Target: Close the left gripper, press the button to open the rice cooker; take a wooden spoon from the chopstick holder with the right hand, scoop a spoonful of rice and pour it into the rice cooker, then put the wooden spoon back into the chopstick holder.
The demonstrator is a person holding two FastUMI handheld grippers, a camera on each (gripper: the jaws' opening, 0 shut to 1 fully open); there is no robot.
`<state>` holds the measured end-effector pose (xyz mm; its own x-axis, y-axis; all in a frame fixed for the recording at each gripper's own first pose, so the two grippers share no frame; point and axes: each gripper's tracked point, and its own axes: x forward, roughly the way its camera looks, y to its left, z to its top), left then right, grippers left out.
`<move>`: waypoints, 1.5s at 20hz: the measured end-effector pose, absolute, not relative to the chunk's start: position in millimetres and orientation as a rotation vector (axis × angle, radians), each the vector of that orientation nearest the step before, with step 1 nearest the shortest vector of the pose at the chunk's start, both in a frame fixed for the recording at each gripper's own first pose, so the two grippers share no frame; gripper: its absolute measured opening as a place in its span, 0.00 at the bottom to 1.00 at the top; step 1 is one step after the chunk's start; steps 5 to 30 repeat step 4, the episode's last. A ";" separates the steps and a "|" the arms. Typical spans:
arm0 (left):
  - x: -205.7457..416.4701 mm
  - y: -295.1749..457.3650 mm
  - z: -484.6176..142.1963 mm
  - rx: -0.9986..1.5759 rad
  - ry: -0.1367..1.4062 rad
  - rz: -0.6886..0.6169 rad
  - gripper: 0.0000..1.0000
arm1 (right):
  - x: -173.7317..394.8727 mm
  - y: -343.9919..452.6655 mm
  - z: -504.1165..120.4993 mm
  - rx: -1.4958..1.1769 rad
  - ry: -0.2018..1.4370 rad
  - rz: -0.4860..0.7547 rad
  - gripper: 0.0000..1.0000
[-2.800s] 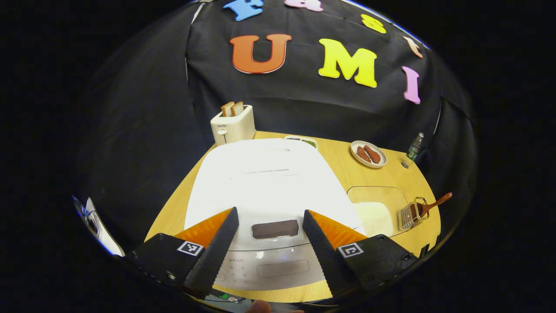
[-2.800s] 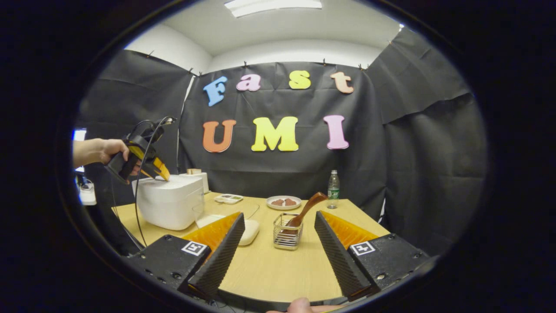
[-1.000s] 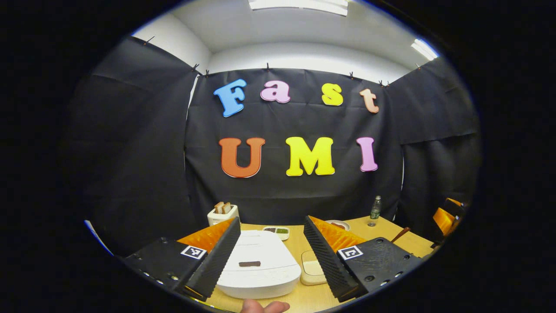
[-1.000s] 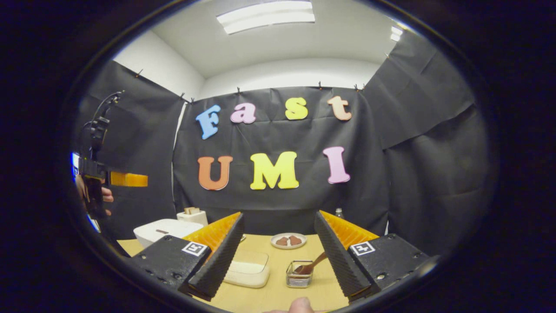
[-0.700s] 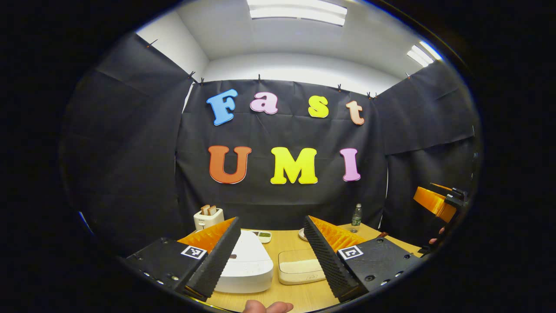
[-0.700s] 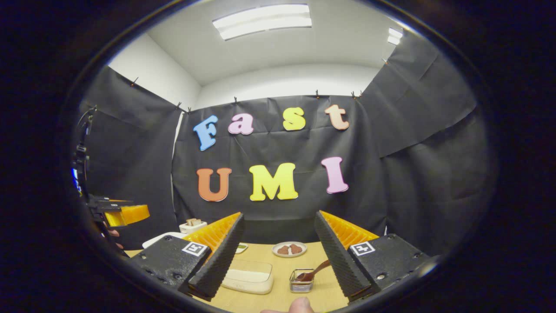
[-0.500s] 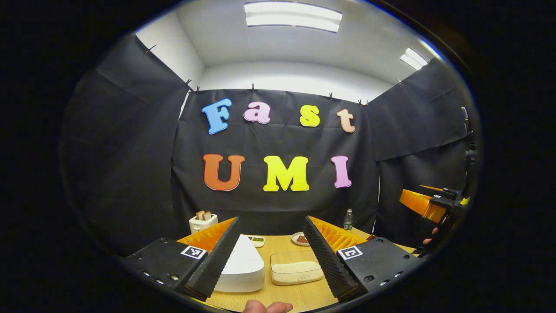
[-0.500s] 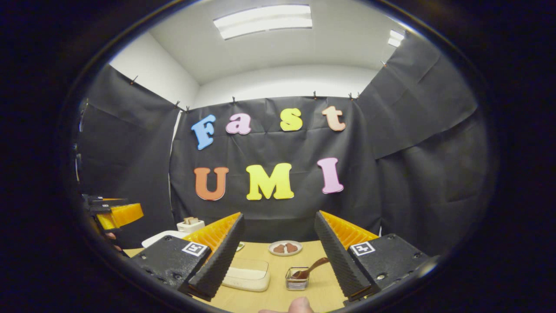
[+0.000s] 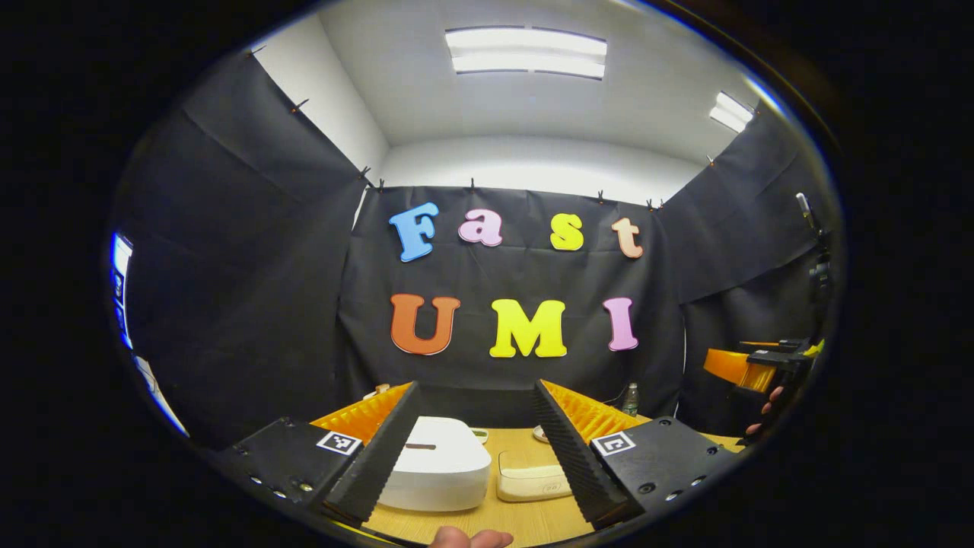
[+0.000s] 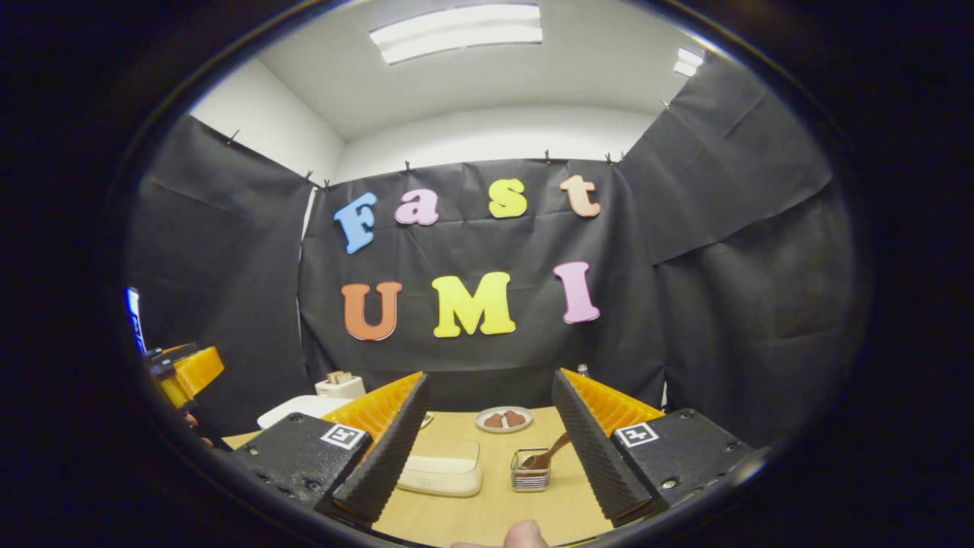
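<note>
The white rice cooker (image 9: 437, 466) stands on the wooden table (image 9: 487, 517) with its lid down and a dark button (image 9: 421, 446) on top. My left gripper (image 9: 475, 387) is open, held back from the cooker and above it, with nothing between its fingers. To the cooker's right lies the clear box of rice (image 9: 533, 481). My right gripper (image 10: 490, 375) is also open and holds nothing. Ahead of it and lower stands the wire chopstick holder (image 10: 530, 479) with the wooden spoon (image 10: 553, 449) leaning in it, beside the rice box (image 10: 441, 468).
A plate of brown food (image 10: 502, 418) sits at the back of the table, a toaster (image 10: 340, 384) at the back left, a bottle (image 9: 630, 397) at the back right. Black cloth walls close in the booth. A hand (image 9: 763, 411) holds the right gripper (image 9: 749, 367).
The left gripper has pulled back from over the cooker's button and levelled out. Both grippers now sit farther from the table. Both stay open and the lid stays down.
</note>
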<state>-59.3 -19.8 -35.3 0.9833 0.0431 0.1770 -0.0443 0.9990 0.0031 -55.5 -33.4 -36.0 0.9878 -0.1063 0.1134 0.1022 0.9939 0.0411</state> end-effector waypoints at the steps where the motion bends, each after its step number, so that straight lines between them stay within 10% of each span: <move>1: -59.8 -21.1 -39.9 0.005 -0.166 0.036 0.94 | -56.6 -29.4 -36.0 0.035 -0.117 -0.105 1.00; 30: -59.0 -15.0 -48.8 0.015 -0.161 0.037 0.94 | -57.7 -15.9 -41.8 0.029 -0.114 -0.109 1.00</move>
